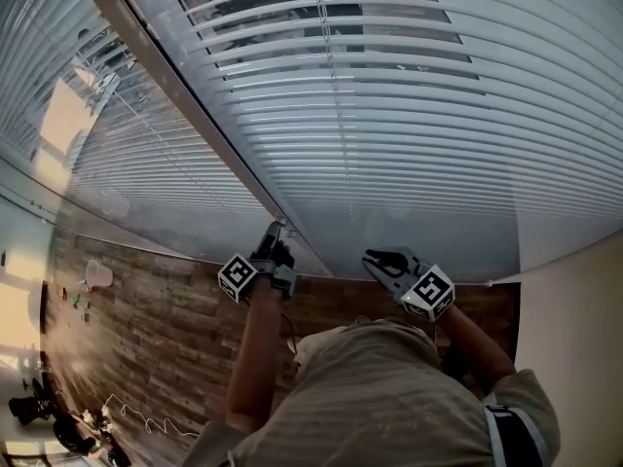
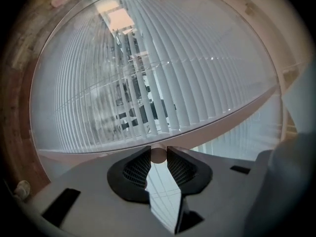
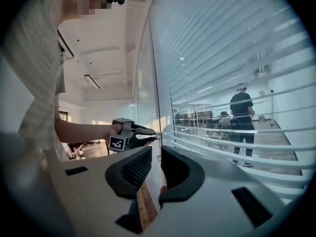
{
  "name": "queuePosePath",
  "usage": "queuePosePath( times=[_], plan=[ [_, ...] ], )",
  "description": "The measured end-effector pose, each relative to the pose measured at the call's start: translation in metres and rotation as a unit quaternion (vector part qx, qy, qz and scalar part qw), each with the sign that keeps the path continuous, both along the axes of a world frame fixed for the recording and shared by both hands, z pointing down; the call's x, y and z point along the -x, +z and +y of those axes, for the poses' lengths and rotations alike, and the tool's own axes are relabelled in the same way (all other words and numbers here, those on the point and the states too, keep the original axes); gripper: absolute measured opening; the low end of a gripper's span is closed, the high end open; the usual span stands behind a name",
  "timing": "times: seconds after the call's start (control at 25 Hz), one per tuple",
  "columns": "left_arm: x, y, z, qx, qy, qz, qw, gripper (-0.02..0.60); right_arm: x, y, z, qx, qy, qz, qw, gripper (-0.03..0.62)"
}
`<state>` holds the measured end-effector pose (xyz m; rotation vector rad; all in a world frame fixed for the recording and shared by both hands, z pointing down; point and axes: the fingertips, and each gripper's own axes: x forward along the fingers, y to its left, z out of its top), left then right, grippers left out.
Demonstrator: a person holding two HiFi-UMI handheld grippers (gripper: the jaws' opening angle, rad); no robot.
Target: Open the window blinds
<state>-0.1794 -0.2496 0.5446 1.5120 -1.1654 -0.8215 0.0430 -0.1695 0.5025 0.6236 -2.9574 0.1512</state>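
White horizontal blinds (image 1: 389,115) hang behind glass and fill the upper head view; some slats near the top are tilted and show a room beyond. My left gripper (image 1: 272,233) reaches to the frame post (image 1: 195,115) between two panes. In the left gripper view its jaws (image 2: 158,158) pinch a small pale round knob (image 2: 158,154) between the fingertips, with the slats (image 2: 163,83) behind. The right gripper view shows that gripper (image 3: 154,137) from the side, tips on the knob (image 3: 158,136). My right gripper (image 1: 374,257) (image 3: 155,169) hovers near the glass, shut and holding nothing.
A wood-plank floor (image 1: 146,339) lies below, with a white cup-like object (image 1: 97,275) and cables (image 1: 127,416) at the left. A plain wall (image 1: 574,309) bounds the right. Beyond the glass a person (image 3: 242,122) stands among desks.
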Motion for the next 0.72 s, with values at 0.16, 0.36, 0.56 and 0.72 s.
queuePosePath(
  times=[0.16, 0.36, 0.56, 0.72],
  plan=[
    [0.000, 0.002, 0.001, 0.003, -0.012, 0.077, 0.9969, 0.115, 0.001, 0.000, 0.001, -0.001, -0.003, 0.000, 1.000, 0.064],
    [-0.001, 0.007, 0.003, 0.008, -0.027, 0.156, 0.9873, 0.115, 0.003, 0.004, 0.002, 0.001, -0.004, 0.001, 1.000, 0.064],
    [-0.001, 0.009, 0.003, -0.007, -0.025, 0.156, 0.9874, 0.115, 0.008, 0.008, 0.003, 0.003, -0.008, 0.000, 1.000, 0.064],
    [-0.003, 0.005, 0.006, -0.026, 0.008, -0.076, 0.9967, 0.163, 0.010, 0.012, 0.006, 0.004, -0.010, 0.000, 1.000, 0.064]
  ],
)
